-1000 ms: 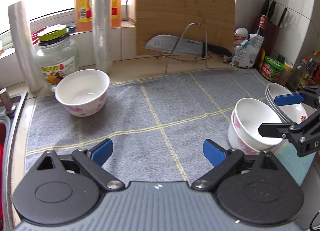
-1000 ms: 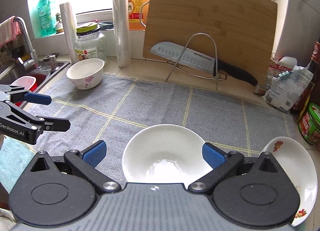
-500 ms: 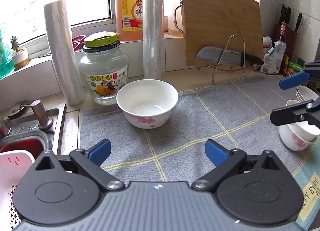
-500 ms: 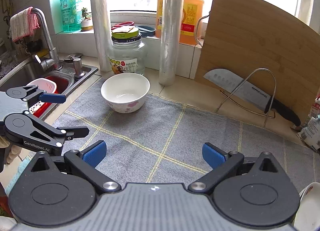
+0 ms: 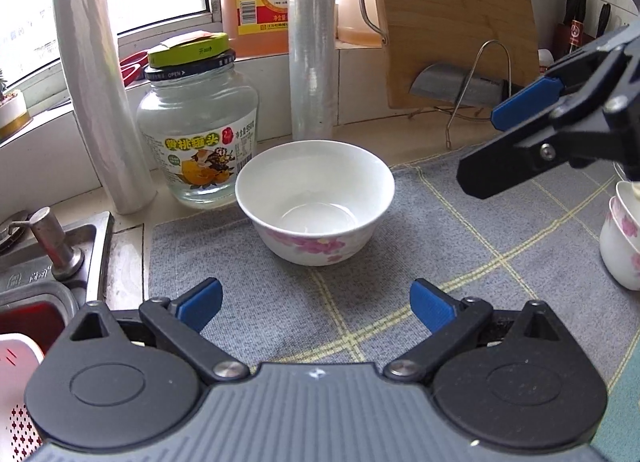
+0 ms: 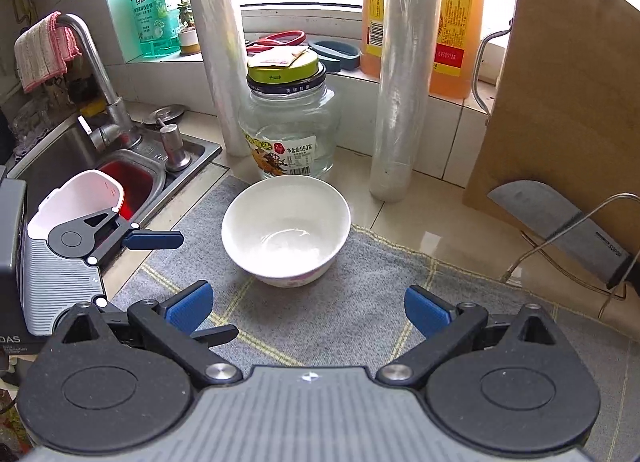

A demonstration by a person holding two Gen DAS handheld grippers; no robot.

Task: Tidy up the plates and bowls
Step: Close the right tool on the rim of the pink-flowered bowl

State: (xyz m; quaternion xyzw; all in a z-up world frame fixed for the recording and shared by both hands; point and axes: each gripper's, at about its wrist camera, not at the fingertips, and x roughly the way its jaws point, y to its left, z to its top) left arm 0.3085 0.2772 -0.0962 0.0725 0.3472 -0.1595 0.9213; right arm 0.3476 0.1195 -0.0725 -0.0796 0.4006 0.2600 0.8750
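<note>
While both tools gape wide and empty, the left tool and right tool face the lone bowl at twelve o'clock; next, one must straddle its rim.

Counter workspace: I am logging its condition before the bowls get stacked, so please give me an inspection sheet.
Surface: grey checked mat on the counter.
Job's things: lone floral bowl upright, empty; stacked bowls at the right edge.
Clutter: glass jar, two film rolls, knife on a wire stand.
Grippers: left gripper and right gripper open, holding nothing.
Cables: nothing seen.
Surroundings: sink, window sill.
</note>
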